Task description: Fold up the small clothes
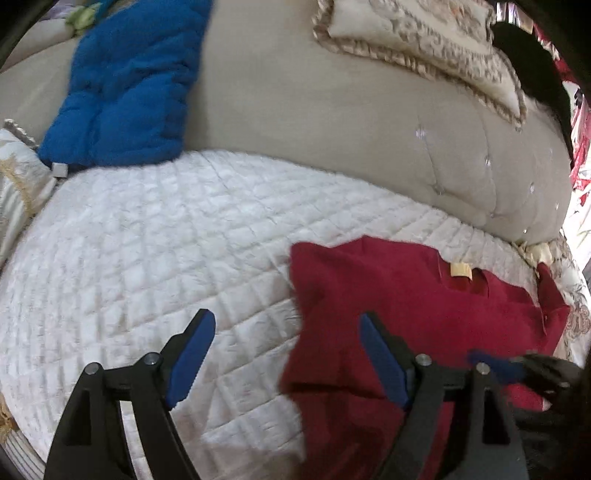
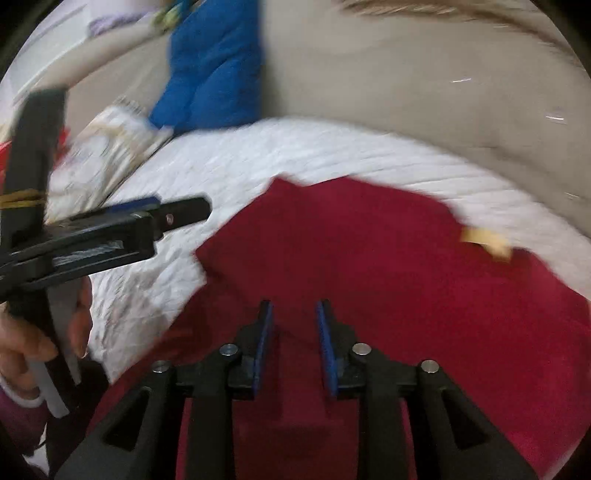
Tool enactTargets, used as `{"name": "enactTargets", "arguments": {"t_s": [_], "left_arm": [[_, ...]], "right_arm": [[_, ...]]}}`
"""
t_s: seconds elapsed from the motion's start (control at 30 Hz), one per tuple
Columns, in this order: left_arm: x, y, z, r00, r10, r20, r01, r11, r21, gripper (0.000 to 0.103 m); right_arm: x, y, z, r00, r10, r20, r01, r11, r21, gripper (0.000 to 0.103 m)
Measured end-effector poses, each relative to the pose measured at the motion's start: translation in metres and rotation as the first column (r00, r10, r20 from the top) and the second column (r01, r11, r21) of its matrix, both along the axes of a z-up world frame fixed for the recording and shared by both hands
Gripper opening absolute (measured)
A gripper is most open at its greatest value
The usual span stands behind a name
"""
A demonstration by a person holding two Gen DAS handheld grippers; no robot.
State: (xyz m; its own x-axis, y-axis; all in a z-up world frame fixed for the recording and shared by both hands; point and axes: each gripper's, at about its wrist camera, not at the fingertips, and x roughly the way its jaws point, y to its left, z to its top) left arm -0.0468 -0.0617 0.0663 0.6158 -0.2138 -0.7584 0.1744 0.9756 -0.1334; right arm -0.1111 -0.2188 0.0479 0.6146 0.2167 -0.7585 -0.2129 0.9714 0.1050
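A dark red garment [image 1: 406, 295] lies spread on a white quilted cover [image 1: 166, 240], with a tan label [image 1: 460, 270] at its far edge. My left gripper [image 1: 286, 315] hangs open and wide above the garment's left edge, one finger over the quilt and the other over the red cloth, with nothing between them. My right gripper [image 2: 294, 304] hovers over the middle of the red garment [image 2: 369, 240]. Its blue pads stand a narrow gap apart and no cloth is pinched between them. The left gripper [image 2: 184, 210] shows side-on at the left of the right wrist view, held by a hand [image 2: 22, 343].
A blue fluffy garment [image 1: 129, 85] leans against the beige padded back [image 1: 332, 110] behind the quilt. A patterned fringed pillow [image 1: 424, 33] sits at the far right and another cushion [image 2: 110, 147] at the left edge. Red patterned fabric [image 1: 580, 147] hangs beyond the right side.
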Motion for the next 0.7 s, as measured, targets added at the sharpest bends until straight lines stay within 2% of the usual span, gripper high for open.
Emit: {"name": "enactTargets", "arguments": {"t_s": [0.07, 0.1, 0.17, 0.2, 0.23, 0.3, 0.37, 0.43, 0.47, 0.53, 0.63, 0.67, 0.7], "left_arm": [[0.012, -0.011, -0.02, 0.997, 0.002, -0.078, 0.0, 1.0, 0.026, 0.084], [0.017, -0.015, -0.029, 0.994, 0.002, -0.109, 0.003, 0.999, 0.04, 0.084], [0.019, -0.02, -0.044, 0.988, -0.004, -0.153, 0.014, 0.998, 0.064, 0.085], [0.018, -0.02, -0.043, 0.989, 0.003, -0.149, 0.006, 0.998, 0.059, 0.084], [0.015, -0.02, -0.037, 0.991, 0.015, -0.135, -0.007, 0.998, 0.06, 0.084], [0.009, -0.023, -0.026, 0.994, 0.02, -0.103, -0.013, 0.998, 0.066, 0.084], [0.0, -0.028, -0.006, 0.999, 0.023, -0.039, -0.021, 0.998, 0.052, 0.084], [-0.009, -0.035, 0.01, 1.0, 0.009, 0.011, -0.01, 1.0, 0.027, 0.084], [-0.012, -0.043, 0.017, 1.0, -0.005, 0.026, 0.005, 1.0, 0.017, 0.084], [-0.014, -0.056, 0.024, 0.999, -0.037, 0.036, 0.037, 0.999, -0.001, 0.084], [-0.017, -0.078, 0.022, 0.996, -0.078, 0.043, 0.08, 0.996, -0.048, 0.084], [-0.019, -0.085, 0.018, 0.995, -0.091, 0.048, 0.094, 0.993, -0.068, 0.084], [-0.021, -0.089, 0.013, 0.993, -0.102, 0.056, 0.107, 0.991, -0.078, 0.084]], "right_arm": [[-0.01, -0.023, 0.002, 0.995, -0.101, 0.026, 0.101, 0.995, -0.018, 0.02], [-0.01, -0.04, -0.005, 0.986, -0.164, 0.013, 0.164, 0.985, -0.055, 0.025], [-0.005, -0.058, -0.022, 0.971, -0.228, -0.077, 0.219, 0.97, -0.104, 0.025], [-0.006, -0.068, -0.027, 0.969, -0.217, -0.121, 0.209, 0.975, -0.073, 0.024], [-0.01, -0.074, -0.022, 0.971, -0.21, -0.112, 0.207, 0.977, -0.041, 0.024], [-0.021, -0.093, 0.0, 0.97, -0.236, -0.067, 0.239, 0.97, 0.04, 0.024], [-0.028, -0.116, 0.02, 0.958, -0.287, -0.012, 0.287, 0.954, 0.091, 0.024], [-0.033, -0.151, 0.04, 0.917, -0.396, 0.039, 0.392, 0.916, 0.079, 0.025], [-0.035, -0.174, 0.048, 0.882, -0.466, 0.065, 0.462, 0.884, 0.064, 0.026], [-0.035, -0.212, 0.055, 0.801, -0.593, 0.08, 0.594, 0.804, 0.017, 0.034], [-0.019, -0.283, 0.054, 0.666, -0.743, 0.063, 0.746, 0.664, -0.053, 0.038], [-0.008, -0.304, 0.047, 0.641, -0.767, 0.038, 0.766, 0.636, -0.088, 0.038], [0.001, -0.318, 0.04, 0.633, -0.774, 0.008, 0.769, 0.628, -0.115, 0.038]]}}
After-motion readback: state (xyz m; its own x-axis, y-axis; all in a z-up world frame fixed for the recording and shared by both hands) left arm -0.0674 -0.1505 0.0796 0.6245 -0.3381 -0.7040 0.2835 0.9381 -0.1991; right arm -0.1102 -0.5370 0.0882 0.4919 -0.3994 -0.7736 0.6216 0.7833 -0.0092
